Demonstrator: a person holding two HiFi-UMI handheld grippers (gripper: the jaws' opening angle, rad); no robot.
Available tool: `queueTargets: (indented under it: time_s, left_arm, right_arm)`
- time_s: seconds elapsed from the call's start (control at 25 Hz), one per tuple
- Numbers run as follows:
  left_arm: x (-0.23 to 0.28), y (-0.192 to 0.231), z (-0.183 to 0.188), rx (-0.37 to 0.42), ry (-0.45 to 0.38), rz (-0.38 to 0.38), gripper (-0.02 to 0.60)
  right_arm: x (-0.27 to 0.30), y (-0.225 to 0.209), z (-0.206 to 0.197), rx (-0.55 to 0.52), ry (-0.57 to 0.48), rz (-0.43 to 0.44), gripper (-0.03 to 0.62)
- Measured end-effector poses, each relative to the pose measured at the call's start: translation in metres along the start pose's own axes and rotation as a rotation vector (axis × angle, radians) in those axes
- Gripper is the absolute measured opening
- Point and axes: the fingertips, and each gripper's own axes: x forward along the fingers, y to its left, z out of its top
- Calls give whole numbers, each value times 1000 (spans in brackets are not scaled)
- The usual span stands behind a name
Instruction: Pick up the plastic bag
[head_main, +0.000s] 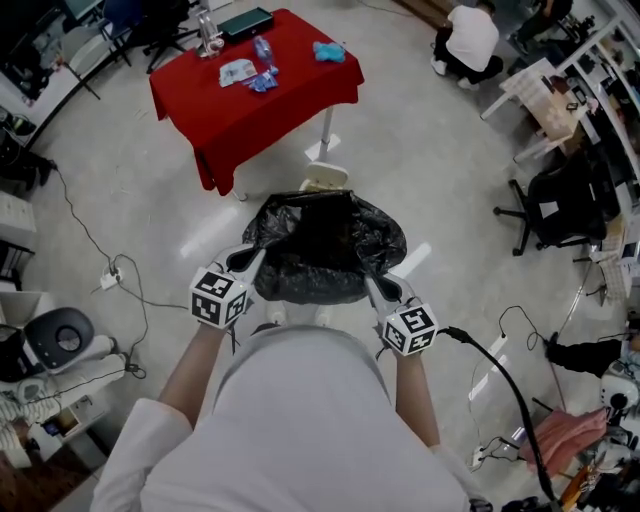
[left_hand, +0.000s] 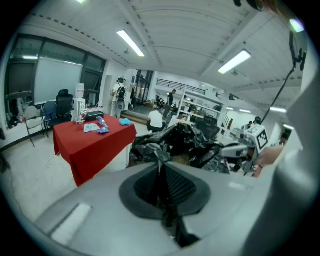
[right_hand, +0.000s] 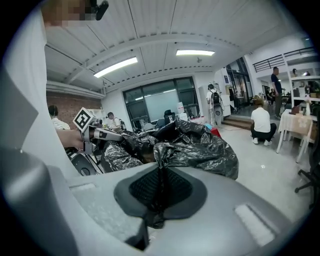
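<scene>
Item: black bag, raised. We hold left claw and right claw clamped on opposite rim edges, apparently to spread the mouth and share the weight.

The plastic bag is seen as thin black film, glossy and heavily crinkled, pinched between the dark ribbed pads of the matt grey plastic left gripper and right gripper. At eleven o'clock from it, a table is draped in matt red cloth. The pale floor is shown smooth and shiny.
</scene>
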Motion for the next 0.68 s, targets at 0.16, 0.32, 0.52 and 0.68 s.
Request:
queueTargets:
  time_s: [0.16,0.32,0.52,0.68]
  left_arm:
    - [7,2,5,-3,-4,8,6]
    - [16,5,13,-3,-7,9,6]
    - [21,11,21,1,-11,8,6]
    - [20,8,25,8,-17,4,6]
  right_arm:
    - [3,-11,7,-9,-9,4,5]
    - [9,-25,14,-9,-12,-2,5]
    - [13,-33,20,-7,-20,-10,5]
    - [10,-35,22,-6,-29,-15,5]
